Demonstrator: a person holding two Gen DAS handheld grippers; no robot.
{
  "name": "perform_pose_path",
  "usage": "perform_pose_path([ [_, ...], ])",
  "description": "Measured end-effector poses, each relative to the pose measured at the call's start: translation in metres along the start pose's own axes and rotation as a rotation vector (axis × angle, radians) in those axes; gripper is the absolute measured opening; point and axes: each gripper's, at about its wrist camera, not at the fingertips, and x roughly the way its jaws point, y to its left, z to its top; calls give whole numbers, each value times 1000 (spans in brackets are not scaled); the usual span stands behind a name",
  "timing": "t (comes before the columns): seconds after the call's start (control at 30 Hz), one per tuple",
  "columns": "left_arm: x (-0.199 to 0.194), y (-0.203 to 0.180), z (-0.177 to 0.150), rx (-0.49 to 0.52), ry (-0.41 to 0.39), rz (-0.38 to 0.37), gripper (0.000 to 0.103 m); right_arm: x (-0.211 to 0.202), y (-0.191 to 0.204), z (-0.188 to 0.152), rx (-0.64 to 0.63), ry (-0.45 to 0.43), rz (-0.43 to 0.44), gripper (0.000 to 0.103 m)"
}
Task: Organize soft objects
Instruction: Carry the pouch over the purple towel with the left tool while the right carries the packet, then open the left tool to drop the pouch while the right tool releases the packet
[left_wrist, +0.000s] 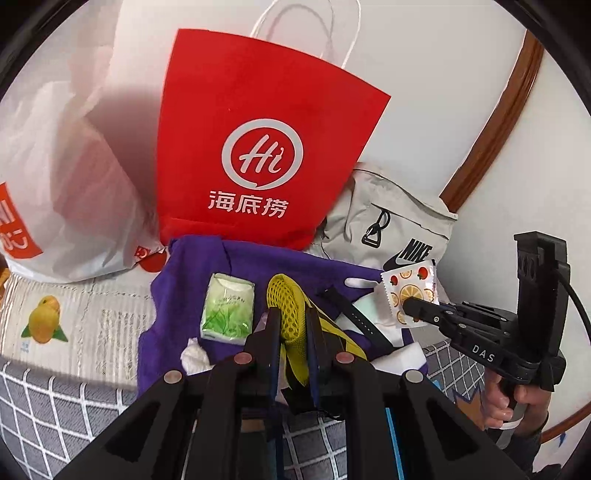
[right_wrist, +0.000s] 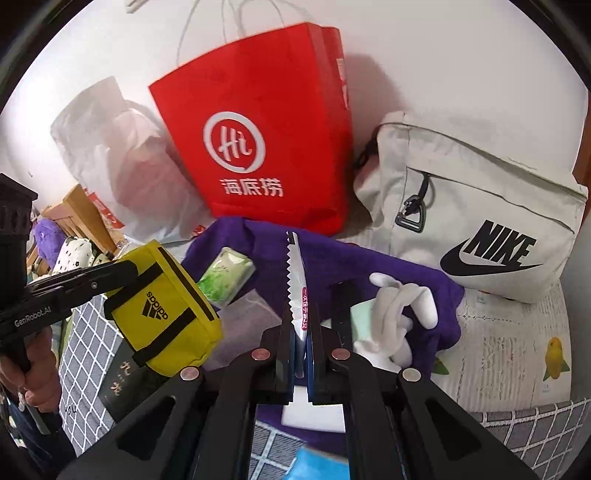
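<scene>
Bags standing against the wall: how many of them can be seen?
3. The white plastic bag is at left, the red paper bag stands in the middle, and the grey Nike backpack lies at right. Others may be hidden behind them.

**Where everything sits on the bed**

So the paper shopping bag (right_wrist: 258, 147) stands at the back against the wall, with a plastic bag (right_wrist: 110, 155) on its left and a Nike backpack (right_wrist: 472, 206) slumped on its right. In front of those lies a cloth (right_wrist: 340, 266) spread over the mattress. On it: a tissue pack (right_wrist: 227, 277) toward the left, gloves (right_wrist: 399, 314) toward the right, a watch strap (left_wrist: 354, 317) between.
</scene>
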Motion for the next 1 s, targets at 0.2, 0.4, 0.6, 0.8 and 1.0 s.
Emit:
perform_pose_path([
  [0.2,25,3,5,-7,28,8,13,24,-15,3,25,35,4,5],
  [0.4,47,13,1,-29,75,19,13,49,-19,3,25,99,26,5],
  [0.6,62,20,-2,-39,110,34,13,68,-14,4,-9,147,39,7],
  [0.8,70,23,-5,-42,136,44,13,83,-22,0,12,207,42,9],
  [1.0,72,26,-5,-53,150,51,21,77,-28,2,31,200,28,22],
])
